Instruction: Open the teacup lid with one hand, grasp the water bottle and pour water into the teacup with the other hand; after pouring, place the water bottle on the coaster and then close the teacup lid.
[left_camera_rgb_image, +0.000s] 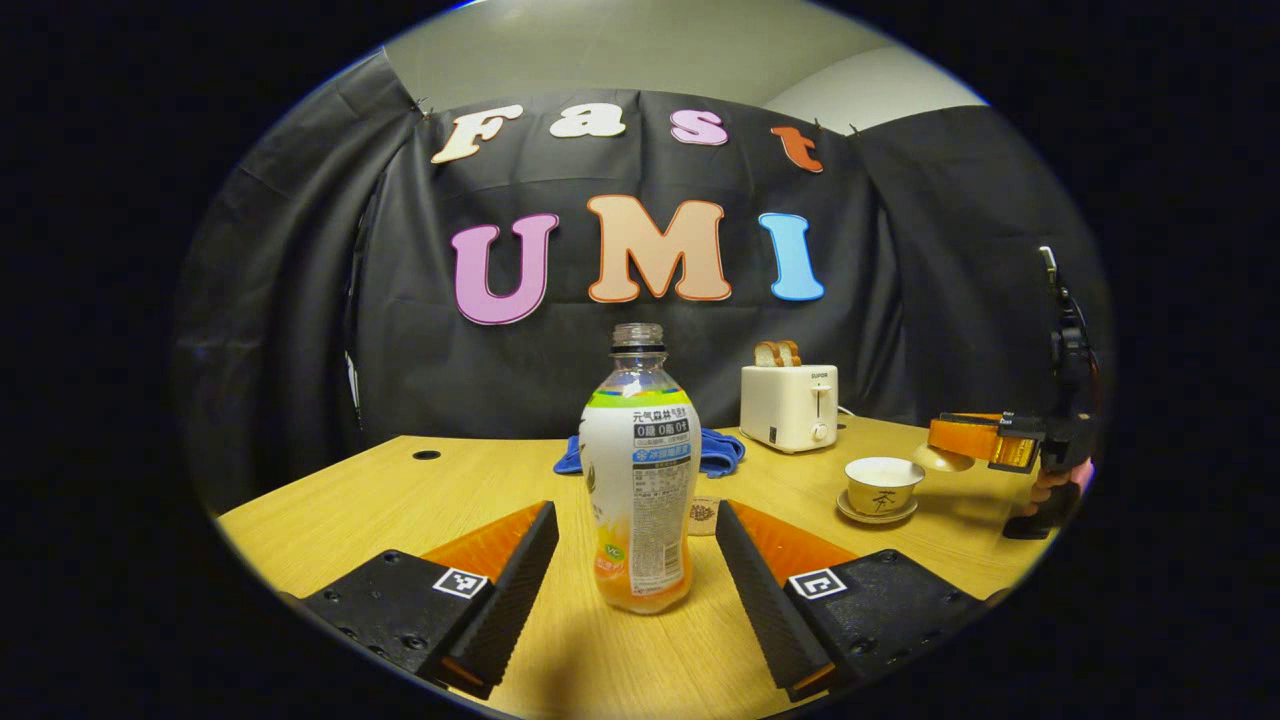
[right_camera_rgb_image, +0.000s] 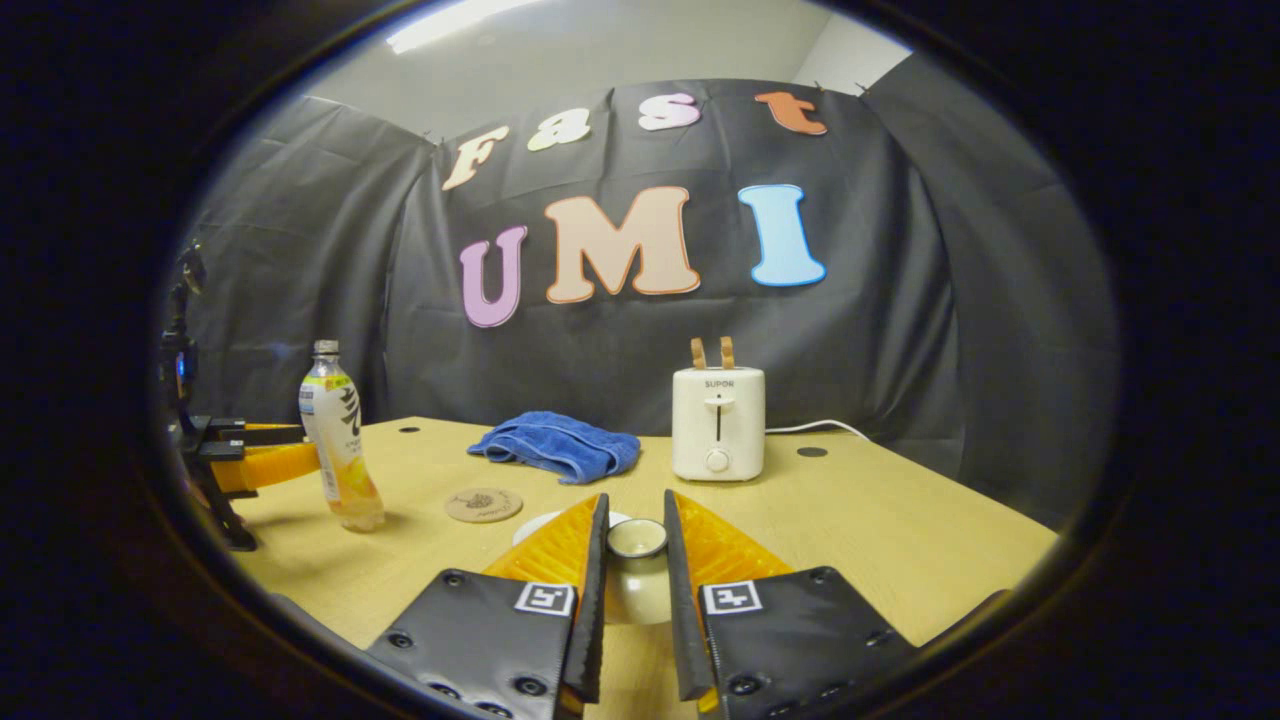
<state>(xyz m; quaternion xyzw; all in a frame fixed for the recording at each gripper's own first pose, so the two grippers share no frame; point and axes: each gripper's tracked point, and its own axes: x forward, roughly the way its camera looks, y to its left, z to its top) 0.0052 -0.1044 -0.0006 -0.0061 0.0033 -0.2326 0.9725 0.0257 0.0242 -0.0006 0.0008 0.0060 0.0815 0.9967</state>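
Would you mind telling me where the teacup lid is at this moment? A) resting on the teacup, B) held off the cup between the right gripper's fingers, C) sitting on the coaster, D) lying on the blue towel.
B: in the right gripper view the lid sits clamped by its knob between the right gripper fingers, and the left gripper view shows the teacup uncovered on its saucer.

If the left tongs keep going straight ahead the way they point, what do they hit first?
Most likely the water bottle: it stands upright on the table right between the open left tongs, dead ahead. The coaster lies just behind it.
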